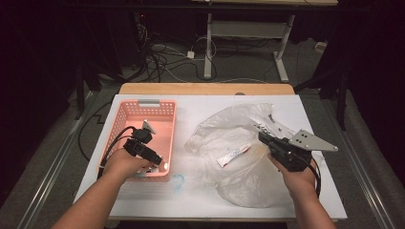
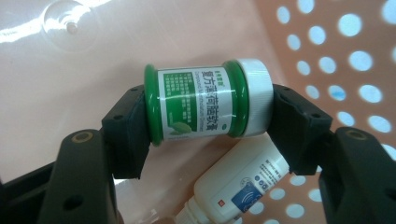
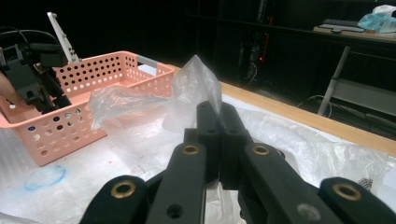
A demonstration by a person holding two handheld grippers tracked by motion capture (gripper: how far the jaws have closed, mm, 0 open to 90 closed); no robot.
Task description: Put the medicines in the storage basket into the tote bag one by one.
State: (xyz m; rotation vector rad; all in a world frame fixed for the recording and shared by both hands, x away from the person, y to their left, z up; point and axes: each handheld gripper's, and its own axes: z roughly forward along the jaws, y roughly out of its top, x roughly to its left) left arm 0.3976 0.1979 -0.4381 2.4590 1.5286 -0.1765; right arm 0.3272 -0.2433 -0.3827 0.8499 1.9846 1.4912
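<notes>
Inside the pink basket (image 1: 125,110) at nine o'clock, the left claw (image 2: 210,116) brackets a green jar (image 2: 205,103) beside a white bottle (image 2: 238,186). Right claw (image 3: 219,126) pinches the plastic bag (image 1: 229,129); a tube (image 1: 234,155) remains on it, unpacked.

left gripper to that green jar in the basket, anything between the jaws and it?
Nothing visible. In the left gripper view the green jar with white cap lies directly between the left gripper pads, inside the pink basket. A white bottle lies beneath it, outside the gap.
</notes>
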